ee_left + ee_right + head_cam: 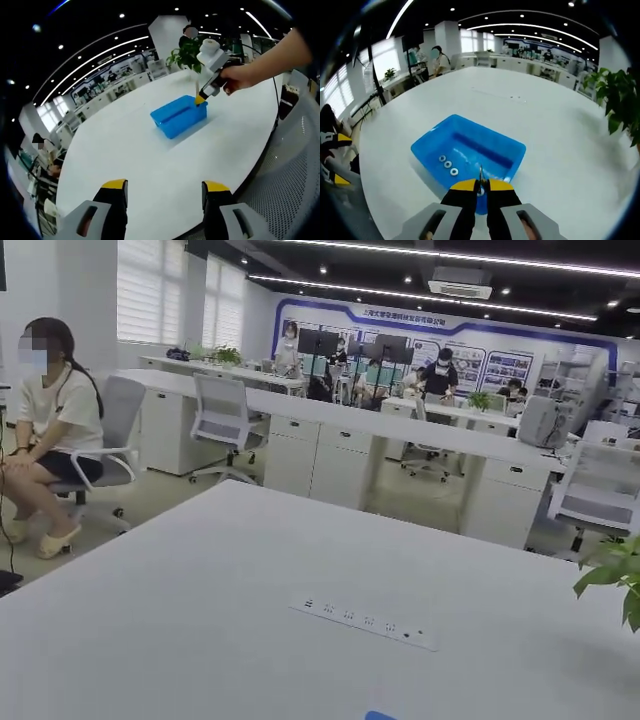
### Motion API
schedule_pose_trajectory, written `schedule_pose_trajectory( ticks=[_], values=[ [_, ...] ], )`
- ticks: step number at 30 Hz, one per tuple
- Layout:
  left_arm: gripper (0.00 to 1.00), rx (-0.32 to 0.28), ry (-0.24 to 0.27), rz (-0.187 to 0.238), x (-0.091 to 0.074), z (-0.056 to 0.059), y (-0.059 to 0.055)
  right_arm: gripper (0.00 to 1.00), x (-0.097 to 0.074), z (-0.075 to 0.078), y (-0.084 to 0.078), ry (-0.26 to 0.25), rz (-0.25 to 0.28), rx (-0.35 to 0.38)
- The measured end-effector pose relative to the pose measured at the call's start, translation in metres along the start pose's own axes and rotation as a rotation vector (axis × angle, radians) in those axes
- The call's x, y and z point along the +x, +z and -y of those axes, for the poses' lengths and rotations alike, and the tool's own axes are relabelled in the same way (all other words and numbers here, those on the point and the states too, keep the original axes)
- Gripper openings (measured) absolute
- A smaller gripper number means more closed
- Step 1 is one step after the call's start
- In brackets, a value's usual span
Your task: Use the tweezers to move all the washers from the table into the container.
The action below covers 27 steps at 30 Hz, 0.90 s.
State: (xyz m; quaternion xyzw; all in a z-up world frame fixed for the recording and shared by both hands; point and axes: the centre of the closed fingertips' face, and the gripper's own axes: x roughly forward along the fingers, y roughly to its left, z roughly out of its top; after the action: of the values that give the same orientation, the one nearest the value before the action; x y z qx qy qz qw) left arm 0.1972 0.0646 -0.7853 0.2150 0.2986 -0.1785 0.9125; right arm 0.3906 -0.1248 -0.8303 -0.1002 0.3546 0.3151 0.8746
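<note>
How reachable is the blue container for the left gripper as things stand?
Probably yes. Only bare table lies between the open left gripper and the blue container. The right gripper hangs at the container's far corner, so that end is crowded; the near side looks free.

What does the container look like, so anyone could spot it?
On the big white table, look just ahead of the right gripper. The container is a shallow rectangular tray, bright blue, with three washers in a row inside.
</note>
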Motion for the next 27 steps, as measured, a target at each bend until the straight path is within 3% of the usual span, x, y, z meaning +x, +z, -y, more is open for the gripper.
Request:
schedule_pose_trajectory(
  ticks=[4, 7, 10, 13, 16, 22, 27],
  values=[
    [0.55, -0.018, -0.040, 0.016, -0.001, 0.001, 0.011, 0.03, 0.000, -0.002, 0.000, 0.000, -0.005, -0.019],
    [0.48, -0.081, -0.082, 0.017, 0.000, 0.002, 0.016, 0.03, -0.004, -0.001, 0.001, -0.026, 0.005, -0.031],
    [0.51, -0.098, -0.089, 0.037, 0.003, -0.005, 0.028, 0.03, -0.009, 0.002, 0.003, -0.038, 0.015, -0.039],
    [0.47, -0.109, -0.062, 0.067, 0.004, -0.013, 0.041, 0.03, -0.022, 0.003, 0.015, -0.051, 0.052, -0.080],
    [0.36, -0.094, -0.073, 0.114, 0.004, -0.016, 0.058, 0.03, -0.036, -0.001, 0.031, -0.037, 0.105, -0.080],
    [0.35, -0.065, -0.142, 0.172, 0.000, -0.011, 0.089, 0.03, -0.068, -0.027, 0.052, 0.020, 0.178, -0.149],
    [0.31, -0.038, -0.213, 0.236, -0.009, -0.003, 0.117, 0.03, -0.090, -0.055, 0.050, 0.102, 0.205, -0.191]
  ],
)
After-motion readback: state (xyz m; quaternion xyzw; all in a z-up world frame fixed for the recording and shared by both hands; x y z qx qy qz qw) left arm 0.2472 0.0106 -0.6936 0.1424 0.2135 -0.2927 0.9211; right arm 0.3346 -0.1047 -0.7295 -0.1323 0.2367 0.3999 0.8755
